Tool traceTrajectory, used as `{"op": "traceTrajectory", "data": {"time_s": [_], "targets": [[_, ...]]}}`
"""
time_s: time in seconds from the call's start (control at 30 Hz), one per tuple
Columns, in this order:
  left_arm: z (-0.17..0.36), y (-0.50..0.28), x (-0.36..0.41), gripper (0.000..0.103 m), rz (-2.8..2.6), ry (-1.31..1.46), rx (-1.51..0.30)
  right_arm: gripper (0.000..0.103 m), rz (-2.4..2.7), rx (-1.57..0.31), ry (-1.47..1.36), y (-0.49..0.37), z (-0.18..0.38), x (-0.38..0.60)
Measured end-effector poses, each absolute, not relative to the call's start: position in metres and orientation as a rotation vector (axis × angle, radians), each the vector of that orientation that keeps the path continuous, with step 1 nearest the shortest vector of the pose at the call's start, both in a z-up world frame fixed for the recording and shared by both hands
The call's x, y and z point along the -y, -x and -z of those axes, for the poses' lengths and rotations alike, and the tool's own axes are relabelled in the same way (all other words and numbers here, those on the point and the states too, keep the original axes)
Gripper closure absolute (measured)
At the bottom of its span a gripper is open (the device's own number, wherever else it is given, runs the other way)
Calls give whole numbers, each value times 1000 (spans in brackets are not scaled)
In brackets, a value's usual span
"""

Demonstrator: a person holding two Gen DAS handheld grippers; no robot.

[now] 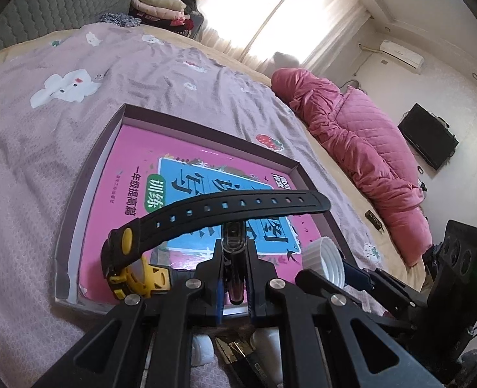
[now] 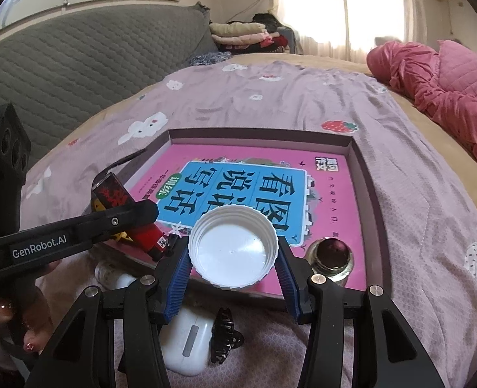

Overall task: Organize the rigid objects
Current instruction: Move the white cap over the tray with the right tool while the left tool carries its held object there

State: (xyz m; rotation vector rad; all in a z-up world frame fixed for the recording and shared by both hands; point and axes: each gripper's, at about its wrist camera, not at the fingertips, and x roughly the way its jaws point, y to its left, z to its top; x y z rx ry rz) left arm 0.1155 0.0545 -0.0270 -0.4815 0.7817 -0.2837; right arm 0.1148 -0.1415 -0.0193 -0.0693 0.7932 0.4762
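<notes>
Both grippers loaded over the box lid.
Left gripper [image 1: 235, 258] jaws clamped on a red lighter [image 2: 125, 213], watch [image 1: 132, 258] just beside; right gripper [image 2: 235, 258] jaws pinch white bottle cap [image 2: 233, 247] over pink book [image 2: 329, 194].

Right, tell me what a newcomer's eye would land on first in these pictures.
First, the bright pink book lying in the shallow box on the bed. Next, the white lid gripped open side up between the right gripper fingers above the book's near edge. Then the yellow and black watch at the box's near left corner, its strap arching over the shut left gripper.
</notes>
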Motion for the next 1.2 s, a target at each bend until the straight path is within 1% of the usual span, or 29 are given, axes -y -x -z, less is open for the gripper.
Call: {"op": "traceTrajectory", "data": {"time_s": [0.33,1.2], "targets": [[31,-119,-61,92,264,500,-792,52,-512,-813,160,-123,31,118],[35,-122,-65,92,237,493,-805,52,-488,-974,111,-157,44,127]]}}
